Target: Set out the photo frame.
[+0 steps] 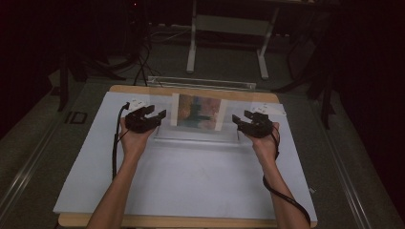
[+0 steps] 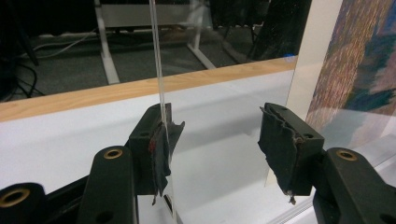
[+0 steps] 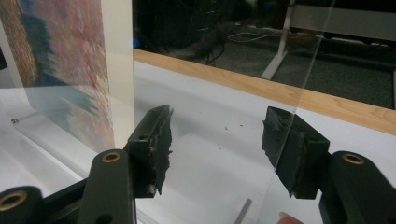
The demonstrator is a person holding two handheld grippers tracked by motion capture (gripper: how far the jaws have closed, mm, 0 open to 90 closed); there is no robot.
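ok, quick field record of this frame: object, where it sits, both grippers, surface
object: clear acrylic frame standing upright, printed picture inside
location: far half of the white sheet, between the two grippers
left gripper: jaws open, straddling the frame's left edge; no clamp visible
right gripper: jaws open, straddling the frame's right edge; no clamp visible
surface: wooden table under the sheet

Clear acrylic frame (image 1: 200, 114) blocks the table's (image 1: 191, 181) far middle; near half open
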